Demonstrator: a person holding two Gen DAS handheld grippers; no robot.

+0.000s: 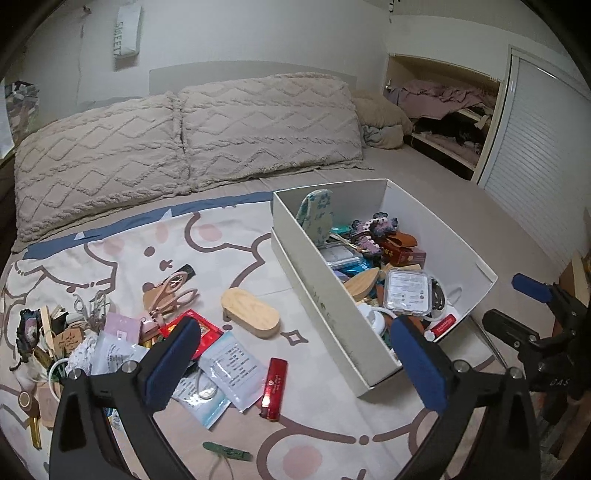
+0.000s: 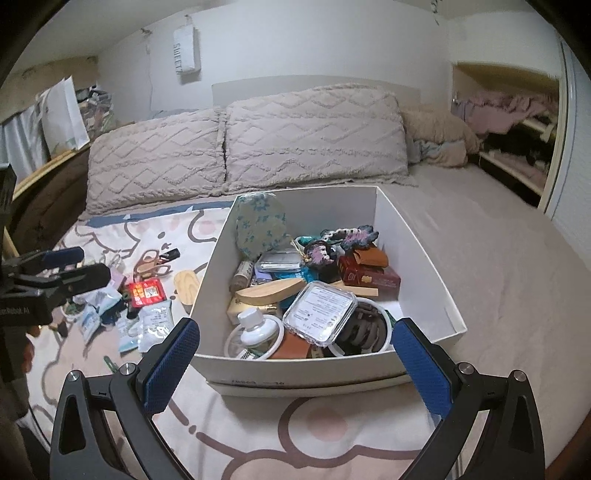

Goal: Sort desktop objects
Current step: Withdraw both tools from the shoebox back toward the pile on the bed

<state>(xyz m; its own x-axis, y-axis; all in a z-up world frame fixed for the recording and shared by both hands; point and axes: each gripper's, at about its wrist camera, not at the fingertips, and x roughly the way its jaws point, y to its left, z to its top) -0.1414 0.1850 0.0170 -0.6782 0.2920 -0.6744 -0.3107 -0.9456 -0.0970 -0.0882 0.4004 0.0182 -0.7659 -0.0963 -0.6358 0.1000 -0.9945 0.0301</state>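
White wall hanging (image 1: 127,31) reading "SWEET" (vertically), other packet print illegible

white box (image 1: 332,314) hiding its left contents, gold tube (image 1: 35,432) edge-cropped

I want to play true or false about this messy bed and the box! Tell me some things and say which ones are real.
1. The white box has lots of little things inside. True.
2. The red lighter is inside the box. False: it lies on the cartoon blanket, outside the box.
3. The left tool is squeezing a packet. False: it is wide open with nothing between its pads.
4. A clear square case sits on top of the pile in the box. True.
5. The right tool is open and holds nothing. True.
6. The wooden oval piece on the blanket stands upright. False: it lies flat.
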